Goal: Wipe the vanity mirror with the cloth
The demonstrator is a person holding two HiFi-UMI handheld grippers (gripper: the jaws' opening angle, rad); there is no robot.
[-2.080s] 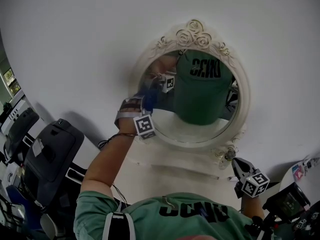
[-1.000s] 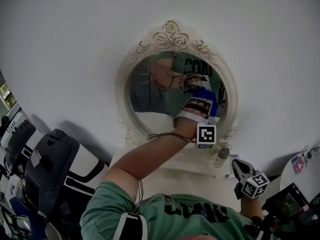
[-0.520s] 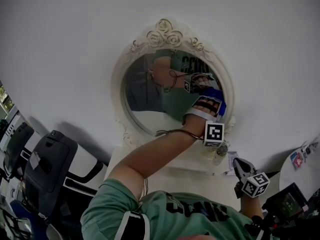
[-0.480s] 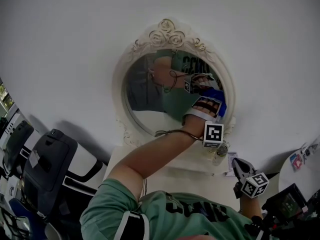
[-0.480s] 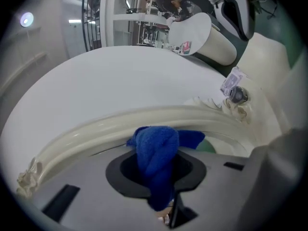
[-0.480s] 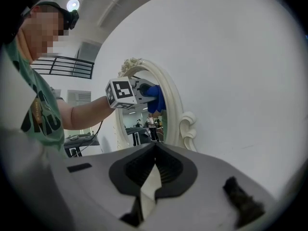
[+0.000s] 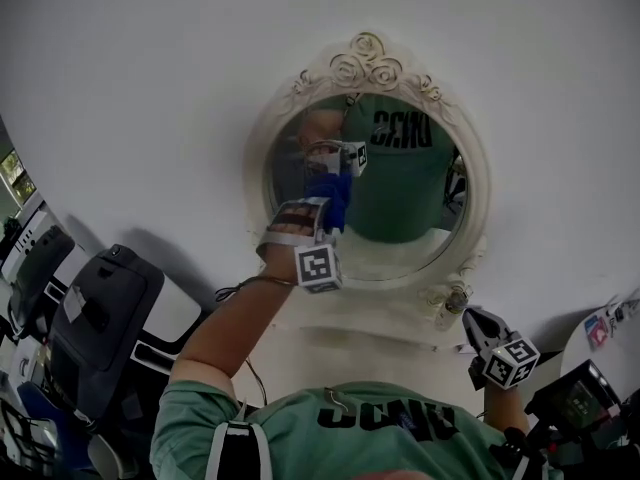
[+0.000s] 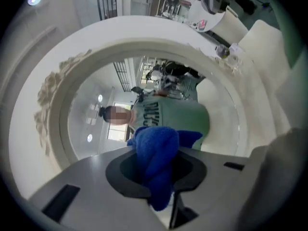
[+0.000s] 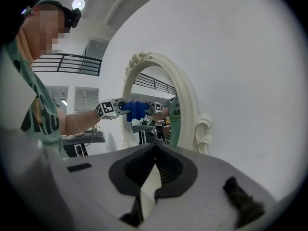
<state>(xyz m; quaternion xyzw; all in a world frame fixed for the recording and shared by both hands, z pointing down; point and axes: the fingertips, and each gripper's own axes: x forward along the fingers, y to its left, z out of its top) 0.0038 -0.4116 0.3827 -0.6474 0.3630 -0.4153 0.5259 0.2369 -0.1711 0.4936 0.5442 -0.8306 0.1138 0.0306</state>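
As left fingers (image 8: 120,174) pinch it, cloth (image 8: 156,160) touches mirror (image 7: 405,256)

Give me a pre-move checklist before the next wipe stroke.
1. Cloth clamped in left tongs: ok, bunched between the jaws.
2. Cloth touching mirror: ok, in the right gripper view it meets its own reflection.
3. Room to sweep: ok, cloth sits at the mirror's left side, with bare glass across the rest.
4. Right tongs out of the way: ok, shut, empty, held low and off the mirror.
5. Smears left on mirror: cannot tell.
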